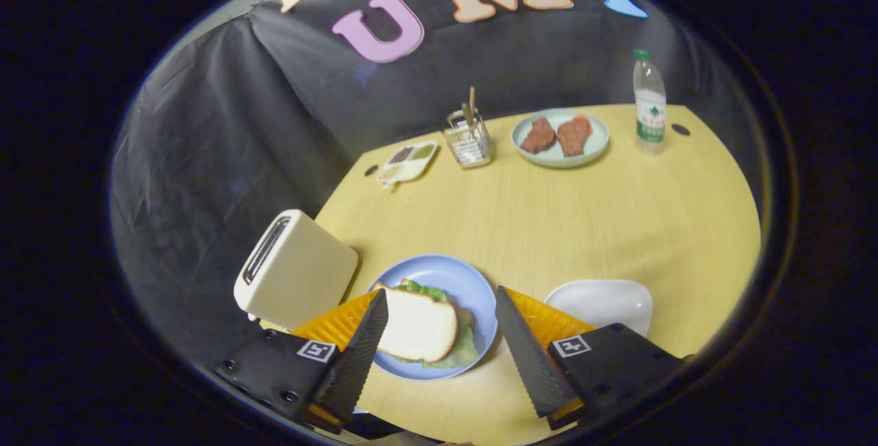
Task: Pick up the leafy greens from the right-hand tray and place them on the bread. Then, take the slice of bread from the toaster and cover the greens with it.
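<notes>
One bread slice [417,326] lies on top of the greens [461,346] on the blue plate [473,288], leaf edges showing round it at 12 and 5 o'clock. Judging by that, both steps look done; the next move calls only for backing away without nudging the stack. The gripper [442,336] stands wide open, holding nothing, with the sandwich between its fingers. At 9 o'clock of the plate sits the toaster [295,271]; at 3 o'clock, the white tray [603,302].
</notes>
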